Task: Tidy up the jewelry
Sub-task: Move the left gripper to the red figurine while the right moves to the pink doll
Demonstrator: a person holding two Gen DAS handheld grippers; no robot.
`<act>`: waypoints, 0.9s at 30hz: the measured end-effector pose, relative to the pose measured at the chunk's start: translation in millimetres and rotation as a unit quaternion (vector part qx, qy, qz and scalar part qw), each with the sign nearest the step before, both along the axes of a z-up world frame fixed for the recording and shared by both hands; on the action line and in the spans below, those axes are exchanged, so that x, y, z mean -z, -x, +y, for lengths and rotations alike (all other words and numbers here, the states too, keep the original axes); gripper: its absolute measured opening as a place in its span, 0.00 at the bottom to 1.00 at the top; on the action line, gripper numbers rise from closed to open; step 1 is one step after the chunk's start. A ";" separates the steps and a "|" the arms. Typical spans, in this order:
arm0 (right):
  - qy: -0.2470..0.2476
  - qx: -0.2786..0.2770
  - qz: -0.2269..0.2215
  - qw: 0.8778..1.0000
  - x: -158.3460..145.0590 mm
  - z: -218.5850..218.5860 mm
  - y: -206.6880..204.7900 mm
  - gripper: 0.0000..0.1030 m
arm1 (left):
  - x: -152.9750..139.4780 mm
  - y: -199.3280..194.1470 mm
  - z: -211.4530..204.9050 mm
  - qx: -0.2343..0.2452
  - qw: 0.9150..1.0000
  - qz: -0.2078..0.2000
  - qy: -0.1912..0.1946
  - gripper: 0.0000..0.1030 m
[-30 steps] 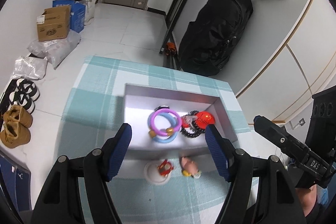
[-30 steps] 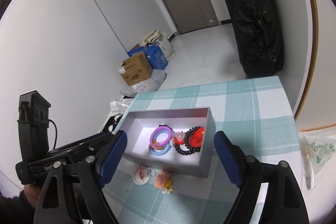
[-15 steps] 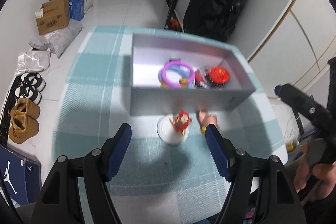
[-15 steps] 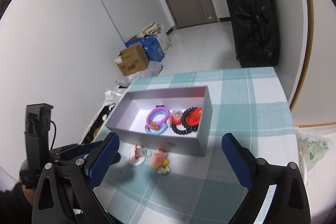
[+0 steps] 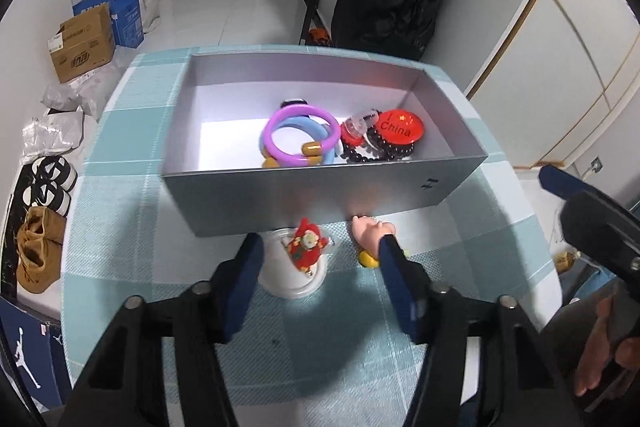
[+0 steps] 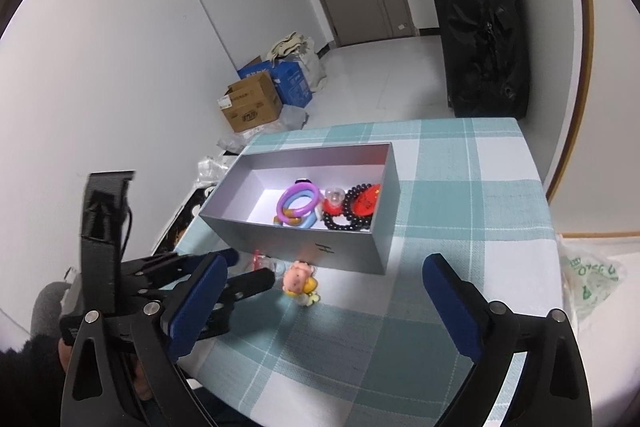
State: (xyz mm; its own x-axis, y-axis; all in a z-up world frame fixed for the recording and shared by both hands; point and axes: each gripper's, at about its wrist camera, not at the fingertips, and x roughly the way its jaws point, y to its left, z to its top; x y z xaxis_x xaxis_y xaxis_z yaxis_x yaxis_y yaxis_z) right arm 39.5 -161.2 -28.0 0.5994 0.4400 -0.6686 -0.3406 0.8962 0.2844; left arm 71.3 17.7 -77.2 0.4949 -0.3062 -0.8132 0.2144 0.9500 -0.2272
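- While the box (image 5: 320, 195) already holds bangles (image 5: 298, 139), black beads (image 5: 376, 151) and a red badge (image 5: 400, 129), two pieces lie outside it on the checked cloth (image 5: 200, 267), just in front of its near wall.
- One is a red charm (image 5: 306, 245) resting on a white disc (image 5: 292, 279); the other is a pink figure (image 5: 370, 231) with a yellow part, to the right of the charm and close to the box wall.
- Left gripper (image 5: 320, 259) is spread wide and carries nothing. It hangs low over the cloth, with the charm and disc lying between its fingers.
- Its right finger (image 5: 396, 267) stands just beside the pink figure, and whether they touch cannot be told.
- Right gripper (image 6: 324, 295) is also spread wide and empty, held back from the box and higher.
- From that view the pink figure (image 6: 298, 277) lies ahead of it, nearer its left finger, and the left gripper (image 6: 248, 267) sits low to the left, beside the charm.
- Judged from this, the left gripper is the nearer tool for the charm: the piece lies straight ahead along its line, so a short push forward and down, then a close, should take it.
- The charm's long axis seems to run roughly along the gripper's forward line, so the fingers would close across its narrow width.
- Closing may catch the disc rim instead of the charm, since the disc is broader and lies underneath.
- The box lies directly beyond, so the carry would be short: up and over the near wall.
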 end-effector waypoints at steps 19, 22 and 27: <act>0.000 0.002 0.008 1.000 3.1 -2.1 -1.1 0.96 | -3.6 2.4 -3.3 0.009 1.000 -0.003 -0.014 0.13; 0.000 0.001 0.011 1.000 4.6 -1.8 -0.9 0.96 | -10.1 4.6 -1.6 0.010 1.000 -0.009 0.001 0.13; 0.000 -0.001 0.026 1.000 11.1 0.0 -2.1 0.96 | -25.1 13.4 2.4 0.014 0.999 -0.026 0.026 0.13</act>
